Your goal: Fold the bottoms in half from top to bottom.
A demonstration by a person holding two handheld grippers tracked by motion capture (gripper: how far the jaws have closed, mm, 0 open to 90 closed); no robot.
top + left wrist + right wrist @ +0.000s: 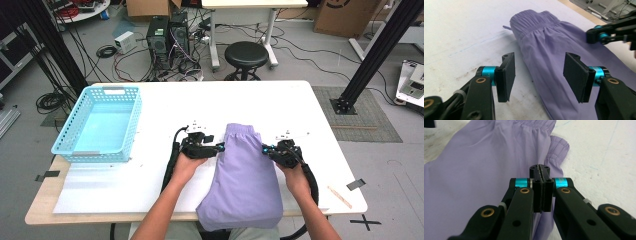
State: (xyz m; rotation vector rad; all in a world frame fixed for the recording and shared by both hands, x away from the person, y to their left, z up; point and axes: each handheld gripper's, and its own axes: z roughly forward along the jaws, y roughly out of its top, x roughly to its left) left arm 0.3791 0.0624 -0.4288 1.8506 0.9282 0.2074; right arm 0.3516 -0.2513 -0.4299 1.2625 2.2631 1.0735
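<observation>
My left gripper [539, 75] stands open, holding nothing, beside the purple shorts [245, 175]. My right gripper [541, 173] has its pads pressed together, empty, above the fabric.

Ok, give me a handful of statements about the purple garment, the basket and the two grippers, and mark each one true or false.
1. The purple garment lies on the white table. True.
2. The blue basket holds folded clothes. False: nothing lies in it.
3. The left gripper has its jaws apart. True.
4. The right gripper has its jaws wide open. False: they are shut together over the garment's edge.
5. The garment hangs over the table's near edge. True.
</observation>
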